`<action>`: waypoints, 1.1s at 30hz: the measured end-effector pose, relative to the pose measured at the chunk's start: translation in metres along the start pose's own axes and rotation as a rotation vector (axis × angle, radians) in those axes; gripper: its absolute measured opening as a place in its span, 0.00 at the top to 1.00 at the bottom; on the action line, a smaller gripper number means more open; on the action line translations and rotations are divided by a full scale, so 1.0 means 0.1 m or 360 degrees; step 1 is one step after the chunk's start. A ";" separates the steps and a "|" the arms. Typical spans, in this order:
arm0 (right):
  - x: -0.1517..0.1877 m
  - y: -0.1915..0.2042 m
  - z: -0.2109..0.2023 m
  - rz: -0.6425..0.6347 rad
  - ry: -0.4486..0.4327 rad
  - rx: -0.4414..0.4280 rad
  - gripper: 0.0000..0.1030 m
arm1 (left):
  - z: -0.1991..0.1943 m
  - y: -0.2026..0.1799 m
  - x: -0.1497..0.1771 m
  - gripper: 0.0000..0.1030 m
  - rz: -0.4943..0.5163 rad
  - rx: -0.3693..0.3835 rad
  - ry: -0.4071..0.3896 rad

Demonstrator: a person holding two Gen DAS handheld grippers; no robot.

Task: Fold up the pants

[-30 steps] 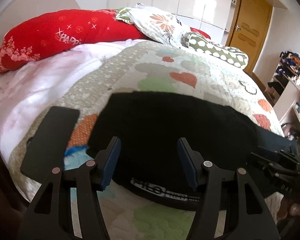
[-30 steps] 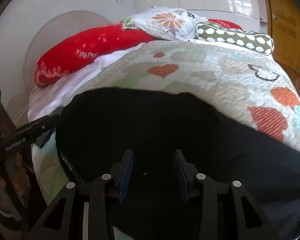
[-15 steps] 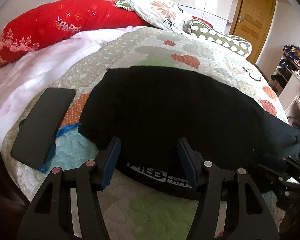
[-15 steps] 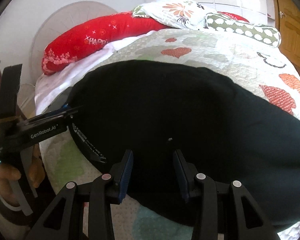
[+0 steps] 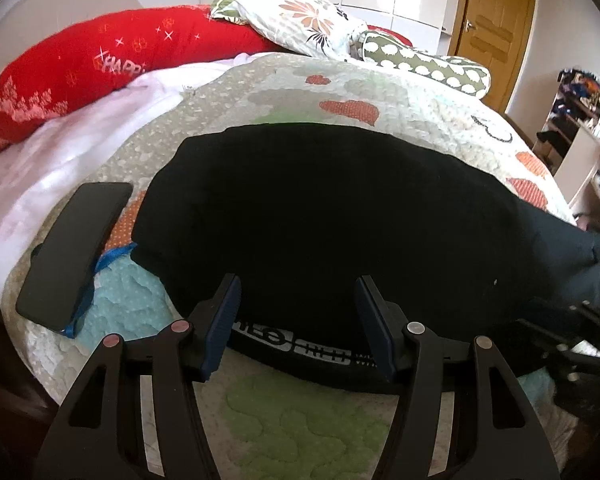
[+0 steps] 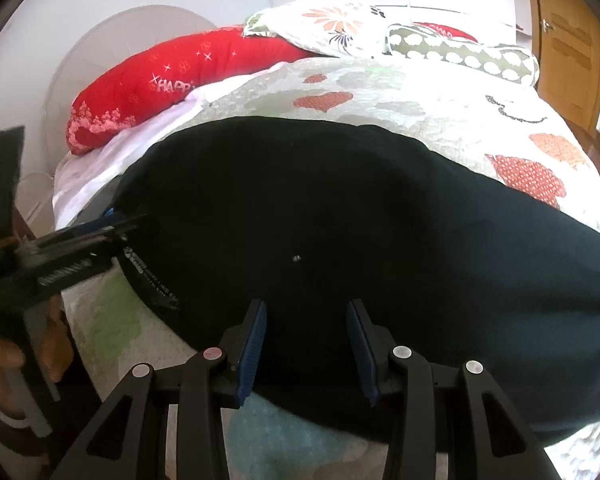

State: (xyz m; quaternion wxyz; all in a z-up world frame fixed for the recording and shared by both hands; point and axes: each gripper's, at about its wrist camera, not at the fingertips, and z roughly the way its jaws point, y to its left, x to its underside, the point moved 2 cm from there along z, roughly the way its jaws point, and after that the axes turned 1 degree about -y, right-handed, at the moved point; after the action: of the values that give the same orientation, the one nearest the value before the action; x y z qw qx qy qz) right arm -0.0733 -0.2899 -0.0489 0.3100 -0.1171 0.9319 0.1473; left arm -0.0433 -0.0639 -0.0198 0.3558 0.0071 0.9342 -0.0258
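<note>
Black pants [image 5: 332,216] lie spread flat across the quilted bed, waistband with white lettering [image 5: 320,348] at the near edge. My left gripper [image 5: 296,296] is open and empty, just above the waistband. In the right wrist view the pants [image 6: 360,216] fill the middle. My right gripper [image 6: 306,320] is open and empty over the near edge of the pants. The left gripper [image 6: 80,248] shows at the left of that view, by the waistband [image 6: 152,280]. The right gripper's body [image 5: 568,332] shows at the lower right of the left wrist view.
A black phone [image 5: 76,252] with a blue strap lies on the quilt left of the pants. A red pillow [image 5: 100,68], a floral pillow [image 5: 300,20] and a green spotted bolster [image 5: 428,64] lie at the head. A wooden door [image 5: 492,28] and shelves [image 5: 588,152] stand to the right.
Both grippers first rose and pulled back, then dropped a little and tilted toward the pants' near edge. Both stayed open and the pants did not move.
</note>
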 end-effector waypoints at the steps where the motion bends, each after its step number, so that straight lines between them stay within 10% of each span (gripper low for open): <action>1: 0.00 -0.01 -0.02 0.0002 -0.0001 -0.0002 0.61 | -0.02 -0.01 0.00 0.43 -0.0002 0.0012 0.0003; 33: 0.52 -1.23 -0.88 0.0390 -0.0121 0.0249 0.61 | -0.03 -1.60 -0.12 0.43 0.0409 0.0374 0.0044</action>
State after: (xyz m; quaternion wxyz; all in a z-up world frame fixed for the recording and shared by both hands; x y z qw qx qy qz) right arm -0.1235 -0.4409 -0.0386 0.3330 0.0276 0.9354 0.1153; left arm -0.0413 -0.2232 -0.0026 0.3399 0.1683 0.9210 -0.0889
